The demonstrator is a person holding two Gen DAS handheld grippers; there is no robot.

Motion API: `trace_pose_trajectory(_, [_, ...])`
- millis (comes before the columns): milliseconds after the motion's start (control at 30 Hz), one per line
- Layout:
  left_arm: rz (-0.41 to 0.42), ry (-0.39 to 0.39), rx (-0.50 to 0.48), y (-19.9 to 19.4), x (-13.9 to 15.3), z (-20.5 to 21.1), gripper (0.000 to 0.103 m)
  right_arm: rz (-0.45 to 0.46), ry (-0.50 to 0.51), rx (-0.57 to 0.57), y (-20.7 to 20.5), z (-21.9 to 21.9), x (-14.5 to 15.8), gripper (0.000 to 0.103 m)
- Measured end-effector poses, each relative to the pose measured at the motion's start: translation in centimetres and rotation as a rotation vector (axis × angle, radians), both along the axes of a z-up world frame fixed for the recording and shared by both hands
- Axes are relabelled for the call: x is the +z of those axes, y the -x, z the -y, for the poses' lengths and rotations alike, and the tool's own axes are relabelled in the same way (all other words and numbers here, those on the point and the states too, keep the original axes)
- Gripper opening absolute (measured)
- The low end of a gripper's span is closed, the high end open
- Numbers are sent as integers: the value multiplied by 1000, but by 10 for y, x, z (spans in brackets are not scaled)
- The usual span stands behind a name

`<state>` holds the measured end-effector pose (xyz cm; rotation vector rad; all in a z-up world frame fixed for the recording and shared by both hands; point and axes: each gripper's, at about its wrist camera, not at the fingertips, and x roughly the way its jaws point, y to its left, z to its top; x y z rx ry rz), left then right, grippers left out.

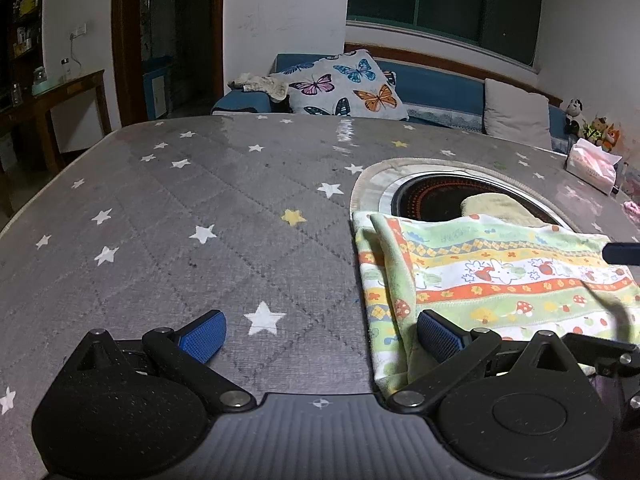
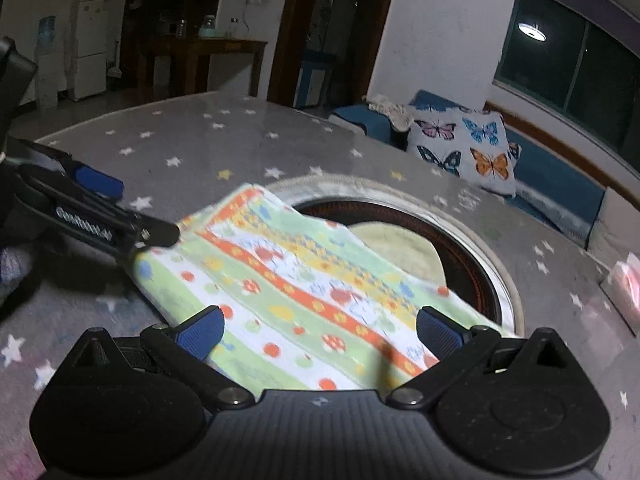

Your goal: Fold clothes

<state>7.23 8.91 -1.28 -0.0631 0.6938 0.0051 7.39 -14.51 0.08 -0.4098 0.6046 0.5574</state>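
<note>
The left tool (image 1: 322,334) stood with its blue pads wide apart, low over the grey star-printed surface (image 1: 200,208). Its right pad (image 1: 438,336) lay over the near left edge of the patterned cloth (image 1: 492,276), while its left pad hung above bare covering; nothing was clamped between them. The right tool (image 2: 320,332) was likewise spread open, and the same cloth (image 2: 288,292) lay flat in the gap between its pads, running away from it toward the far left. In the right wrist view, the left tool (image 2: 100,200) sat at the cloth's left corner, its dark tip touching or just over the fabric; I cannot tell which. The cloth, striped in green, orange and white with mushrooms and rabbits, lay folded on the surface, its far edge overlapping a round recessed opening (image 1: 436,196). Inside that opening rested a pale yellowish cloth (image 1: 500,208). Beyond the surface stood a butterfly cushion (image 1: 344,84) on a blue sofa (image 1: 436,88).
</note>
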Motion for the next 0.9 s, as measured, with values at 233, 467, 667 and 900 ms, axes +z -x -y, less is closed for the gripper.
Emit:
trace_pose_trajectory(233, [-1,40,-4,3,3,-12,103,10,36,7,1,-17,-3,103])
trace_pose_trajectory(467, [27,116,56,-2,19,-36,103,18,36,109,16,-44,9,96])
trace_pose_trajectory(667, [5,215,76,-4,22,-52,103,-4,101,254,28,-81,-1,71])
trace_pose_trajectory(900, [-26,346,49,-5,21,-57,103,3,146,285,32,-98,-10,38])
